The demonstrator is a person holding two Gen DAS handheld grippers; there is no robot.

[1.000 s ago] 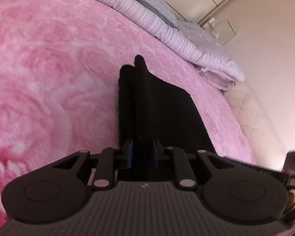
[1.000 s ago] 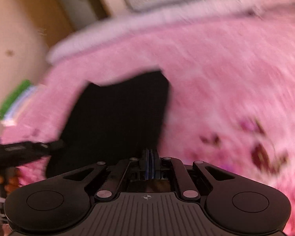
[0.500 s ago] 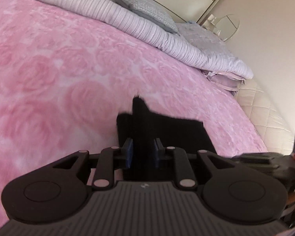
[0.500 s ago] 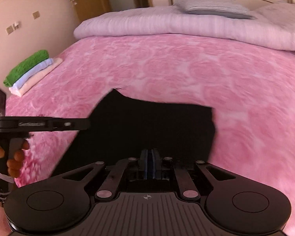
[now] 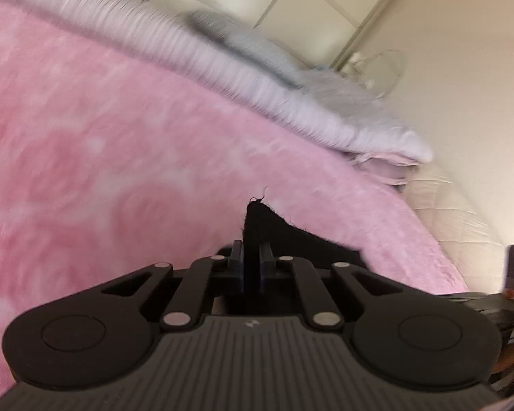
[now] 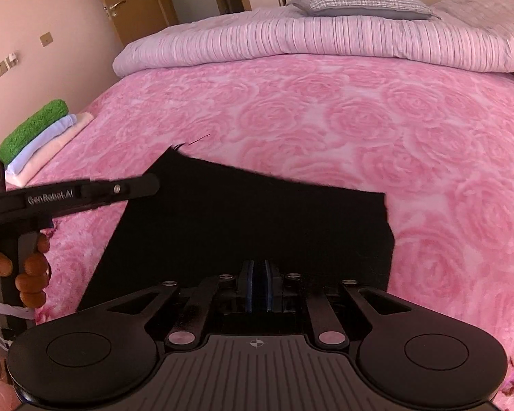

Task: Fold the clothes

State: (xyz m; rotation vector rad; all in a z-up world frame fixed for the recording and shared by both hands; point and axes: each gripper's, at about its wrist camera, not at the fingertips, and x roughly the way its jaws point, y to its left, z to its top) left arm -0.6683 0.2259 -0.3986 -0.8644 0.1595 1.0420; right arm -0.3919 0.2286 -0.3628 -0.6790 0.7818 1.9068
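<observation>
Black cloth: lies flat on the pink blanket, near its front edge, for folding.
Left gripper: jaws closing on the cloth's raised corner.
Right gripper: clamped on the cloth's near edge.
Folded stack: well left of the cloth.
Open room: bare blanket beyond the cloth's far edge, up to the striped duvet.
</observation>
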